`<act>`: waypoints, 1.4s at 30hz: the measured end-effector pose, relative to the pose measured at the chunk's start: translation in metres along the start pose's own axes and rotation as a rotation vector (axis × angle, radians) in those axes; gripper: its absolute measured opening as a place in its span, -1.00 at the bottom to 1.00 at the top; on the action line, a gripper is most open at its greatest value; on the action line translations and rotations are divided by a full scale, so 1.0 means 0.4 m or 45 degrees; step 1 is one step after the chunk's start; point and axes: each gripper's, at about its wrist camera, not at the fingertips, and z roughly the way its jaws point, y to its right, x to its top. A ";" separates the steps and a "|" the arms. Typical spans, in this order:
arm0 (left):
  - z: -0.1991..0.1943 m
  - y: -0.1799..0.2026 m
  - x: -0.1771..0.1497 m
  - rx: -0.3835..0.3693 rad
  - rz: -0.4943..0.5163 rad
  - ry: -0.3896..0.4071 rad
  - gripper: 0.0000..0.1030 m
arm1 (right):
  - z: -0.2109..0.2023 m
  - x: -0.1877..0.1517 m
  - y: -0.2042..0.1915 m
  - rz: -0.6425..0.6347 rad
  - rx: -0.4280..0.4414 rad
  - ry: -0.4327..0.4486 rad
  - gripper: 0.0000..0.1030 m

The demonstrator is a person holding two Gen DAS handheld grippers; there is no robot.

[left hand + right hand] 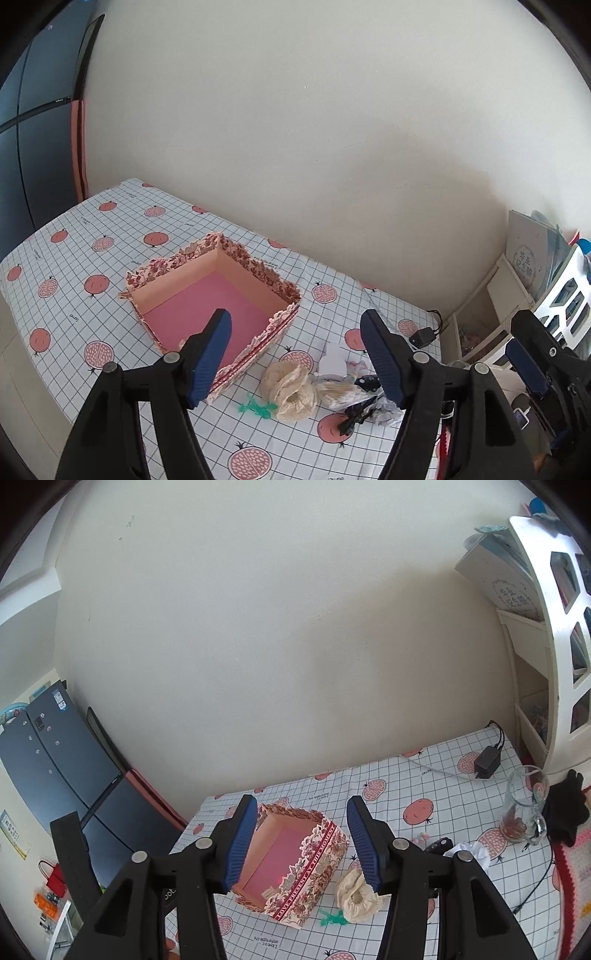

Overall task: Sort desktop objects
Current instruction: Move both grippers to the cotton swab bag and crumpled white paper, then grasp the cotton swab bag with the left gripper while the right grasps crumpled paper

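Open floral box (218, 299), pink inside, sits on the gridded fruit-print tablecloth (74, 266), near the wall. Inside the box, seen from the right wrist view, a small pale item (270, 891) at the near corner, too small to identify. Just beside the box on its right, a loose pile: cream lace cloth (290, 391), green plastic piece (256, 405) touching it on the side toward the box, clear wrapper, crumpled white paper (334, 363) and small black clips (356, 415). Farther from the box along the wall, a black power adapter (487, 762) with cable; beyond that, a glass mug (522, 806) and a white shelf unit (554, 635). Well left of the box, off the table, a dark refrigerator (62, 768). Left gripper (297, 354) spread, nothing between its blue pads, above the box's near corner and the pile. Right gripper (303, 843) likewise spread and empty, box framed between its fingers.
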 end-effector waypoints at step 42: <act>0.605 0.174 -0.276 -0.186 0.206 -0.824 0.61 | 0.366 -0.201 0.536 0.272 -0.653 -0.580 0.23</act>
